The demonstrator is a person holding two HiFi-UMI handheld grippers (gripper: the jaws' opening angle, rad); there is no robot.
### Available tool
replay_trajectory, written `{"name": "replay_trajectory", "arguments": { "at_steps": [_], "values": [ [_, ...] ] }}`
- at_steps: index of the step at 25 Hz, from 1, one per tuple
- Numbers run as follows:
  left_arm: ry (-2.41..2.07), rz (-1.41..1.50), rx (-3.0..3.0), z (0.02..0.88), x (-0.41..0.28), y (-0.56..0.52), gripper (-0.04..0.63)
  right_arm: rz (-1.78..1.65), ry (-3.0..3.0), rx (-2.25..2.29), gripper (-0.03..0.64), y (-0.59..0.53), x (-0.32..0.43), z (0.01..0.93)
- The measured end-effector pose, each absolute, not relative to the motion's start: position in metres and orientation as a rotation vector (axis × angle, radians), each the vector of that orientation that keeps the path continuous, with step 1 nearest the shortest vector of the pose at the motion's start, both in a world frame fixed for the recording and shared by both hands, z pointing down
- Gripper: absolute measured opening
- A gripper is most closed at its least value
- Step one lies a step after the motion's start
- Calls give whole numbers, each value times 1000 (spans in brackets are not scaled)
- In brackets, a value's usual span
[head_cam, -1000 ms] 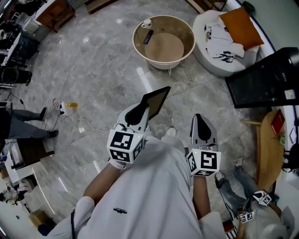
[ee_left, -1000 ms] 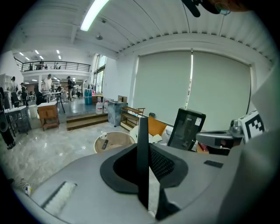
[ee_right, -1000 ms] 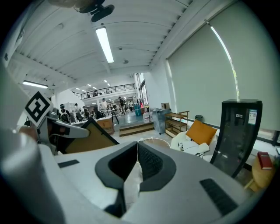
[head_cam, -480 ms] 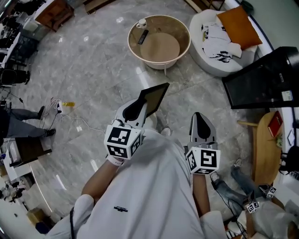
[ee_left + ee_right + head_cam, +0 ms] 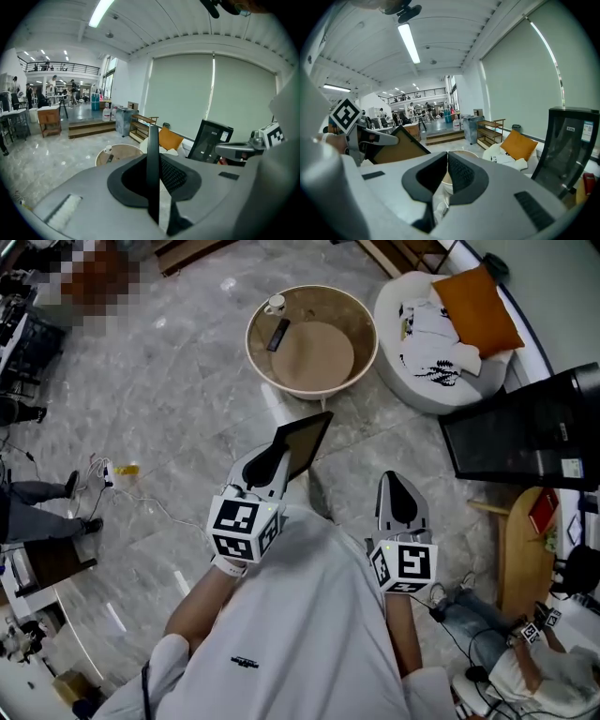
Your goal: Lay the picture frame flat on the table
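1. Left gripper [image 5: 274, 461]: we are clamping its jaws on one edge of the picture frame [image 5: 305, 441]. In the left gripper view the frame's thin dark edge is standing upright between the pads. We judge this rim pinch is leaving the face free for setting down.
2. Picture frame: we are carrying it in the air over the grey stone floor [image 5: 187, 409], tilted, with its far end rising away from us. It is touching nothing but the left gripper and is not yet over the tabletop.
3. Right gripper [image 5: 398, 486]: its jaws are sitting together with nothing between them. We are holding it idle beside the body, well apart from the frame. We judge it is free to steady the frame if needed.
4. Round tabletop [image 5: 255, 345]: it is standing ahead of the frame and has a raised rim.
   - A mug [image 5: 275, 305] and a dark remote [image 5: 278, 334] are lying near its far left side.
   - The bare middle and right are offering the room for laying the frame flat, in our judgement.
5. Surroundings:
   - A white seat [image 5: 412, 381] carrying an orange cushion [image 5: 476, 296] is standing just right of the tabletop.
   - A black screen [image 5: 525, 437] is standing nearer us on the right.
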State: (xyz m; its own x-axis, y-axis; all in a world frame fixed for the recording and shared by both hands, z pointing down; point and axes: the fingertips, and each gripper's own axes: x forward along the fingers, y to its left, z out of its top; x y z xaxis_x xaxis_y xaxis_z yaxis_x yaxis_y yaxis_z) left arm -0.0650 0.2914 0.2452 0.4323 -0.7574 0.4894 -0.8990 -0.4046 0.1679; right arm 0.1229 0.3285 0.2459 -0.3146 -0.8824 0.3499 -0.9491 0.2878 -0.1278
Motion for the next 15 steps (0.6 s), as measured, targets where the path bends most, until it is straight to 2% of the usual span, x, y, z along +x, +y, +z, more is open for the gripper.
{"name": "replay_trajectory", "arguments": {
  "at_steps": [15],
  "values": [
    [-1297,508,2268,258,-124,71,58,488,-2254,1647,6,93,45,246]
  ]
}}
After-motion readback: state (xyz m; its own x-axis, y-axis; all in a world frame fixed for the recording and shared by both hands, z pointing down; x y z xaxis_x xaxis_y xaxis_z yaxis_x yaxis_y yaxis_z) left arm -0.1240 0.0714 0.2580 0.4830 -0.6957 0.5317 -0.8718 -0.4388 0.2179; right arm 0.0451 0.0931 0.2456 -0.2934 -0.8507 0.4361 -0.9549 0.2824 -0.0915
